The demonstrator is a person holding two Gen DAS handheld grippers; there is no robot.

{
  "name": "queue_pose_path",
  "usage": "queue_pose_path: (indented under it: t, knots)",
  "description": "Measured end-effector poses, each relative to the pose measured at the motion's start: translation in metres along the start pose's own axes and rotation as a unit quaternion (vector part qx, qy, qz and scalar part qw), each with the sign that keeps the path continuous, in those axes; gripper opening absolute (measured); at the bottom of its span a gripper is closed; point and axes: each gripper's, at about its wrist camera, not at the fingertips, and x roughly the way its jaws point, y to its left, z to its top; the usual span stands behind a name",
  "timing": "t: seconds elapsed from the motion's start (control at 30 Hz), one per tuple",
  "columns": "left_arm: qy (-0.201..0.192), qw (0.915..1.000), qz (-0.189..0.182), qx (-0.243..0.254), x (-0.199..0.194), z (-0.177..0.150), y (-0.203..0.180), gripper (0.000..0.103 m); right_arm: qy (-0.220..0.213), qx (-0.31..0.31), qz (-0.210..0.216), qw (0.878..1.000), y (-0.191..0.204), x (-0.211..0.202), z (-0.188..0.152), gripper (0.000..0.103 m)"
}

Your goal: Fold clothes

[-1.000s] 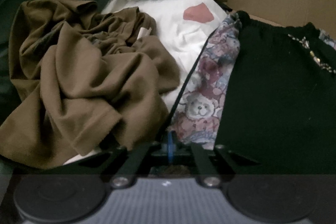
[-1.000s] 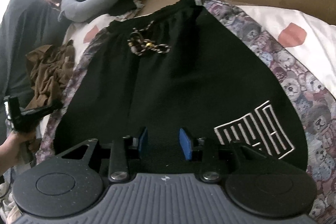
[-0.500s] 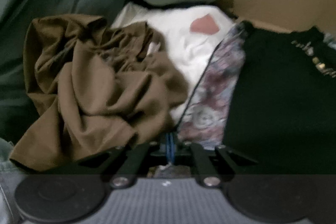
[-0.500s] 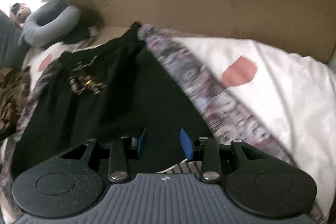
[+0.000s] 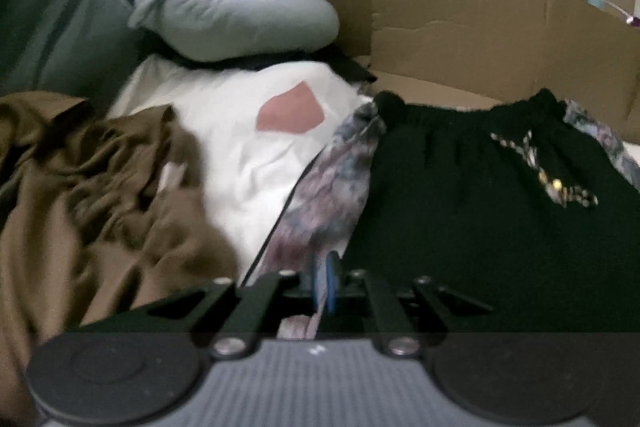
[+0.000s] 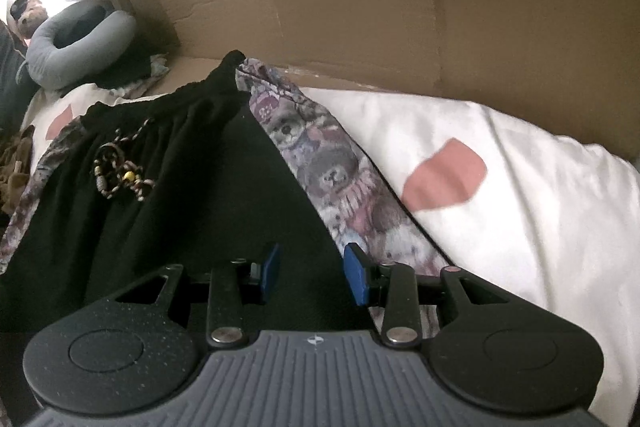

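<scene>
Two grippers have shifted toward the black shorts' outer edges. The left gripper, shut with teddy-print cloth just at its tips, has the shorts ahead and right; the right gripper, half open and empty, now hovers over their right edge, probably lining up a fold.

One black shorts, one brown garment, one grey pillow, perhaps two pink patches.
</scene>
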Motion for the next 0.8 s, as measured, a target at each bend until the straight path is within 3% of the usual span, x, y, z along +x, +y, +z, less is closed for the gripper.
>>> queue_pose_path:
  t: [0.13,0.3,0.5,0.6,0.7,0.8]
  knots:
    - [-0.005,1.0000,-0.003,-0.005,0.021,0.013,-0.002,0.007,-0.004,0.008,-0.005,1.000,-0.002,0.014,0.009,0.042]
    - [0.028,0.9993,0.011,-0.020,0.047,0.013,0.006,0.006,-0.006,0.005,-0.011,1.000,-0.003,0.028,0.017,0.042]
    - [0.031,0.9984,0.048,-0.004,0.048,0.007,0.004,0.003,0.007,0.000,-0.041,0.999,-0.003,0.049,0.026,0.041]
    - [0.009,0.9995,0.029,-0.004,0.039,0.011,0.001,0.004,0.011,-0.005,-0.064,0.998,0.001,0.053,0.034,0.040]
    - [0.003,0.9998,0.020,0.007,0.042,0.018,-0.004,0.005,0.004,-0.017,-0.046,0.999,0.010,0.051,0.043,0.040]
    - [0.006,0.9999,0.014,0.006,0.051,0.023,-0.007,0.005,0.003,-0.068,-0.047,0.997,0.025,0.056,0.048,0.039]
